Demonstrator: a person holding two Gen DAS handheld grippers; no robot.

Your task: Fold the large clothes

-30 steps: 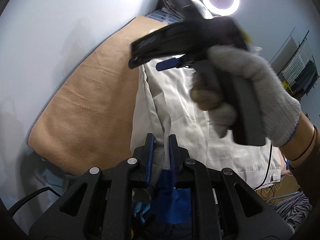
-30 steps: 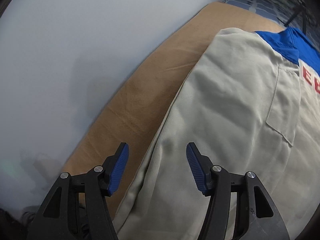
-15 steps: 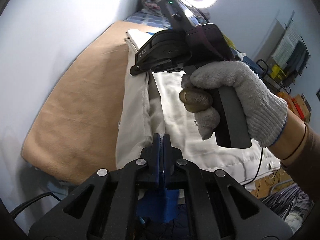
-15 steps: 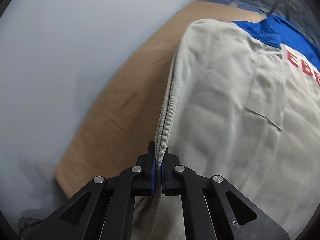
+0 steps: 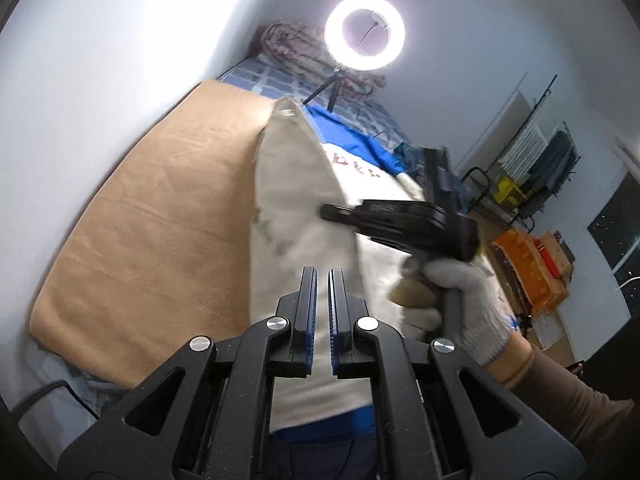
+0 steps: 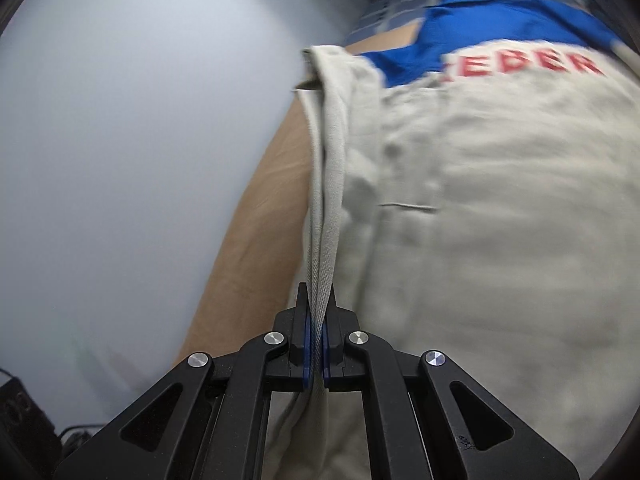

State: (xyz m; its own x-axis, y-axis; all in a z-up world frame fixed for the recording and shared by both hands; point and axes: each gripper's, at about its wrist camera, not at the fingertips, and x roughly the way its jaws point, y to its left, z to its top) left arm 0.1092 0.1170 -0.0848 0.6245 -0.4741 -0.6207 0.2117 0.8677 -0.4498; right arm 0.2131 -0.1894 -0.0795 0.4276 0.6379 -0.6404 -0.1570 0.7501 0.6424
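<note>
A large beige garment with a blue yoke and red letters lies on a tan blanket. In the left wrist view my left gripper is shut on the near beige edge and holds it up. Further along, a gloved hand holds my right gripper against the cloth. The right wrist view shows that right gripper shut on a doubled edge of the garment, which runs taut away from the jaws. The blue yoke and red letters are at the far end.
A pale wall runs along the left of the blanket. A ring light on a stand and a heap of patterned bedding sit at the far end. A drying rack and orange boxes crowd the right.
Both grippers closed on the garment's left edge. The left one rose with it. The right one swept sideways to the right, pulling the edge up and over the garment.
</note>
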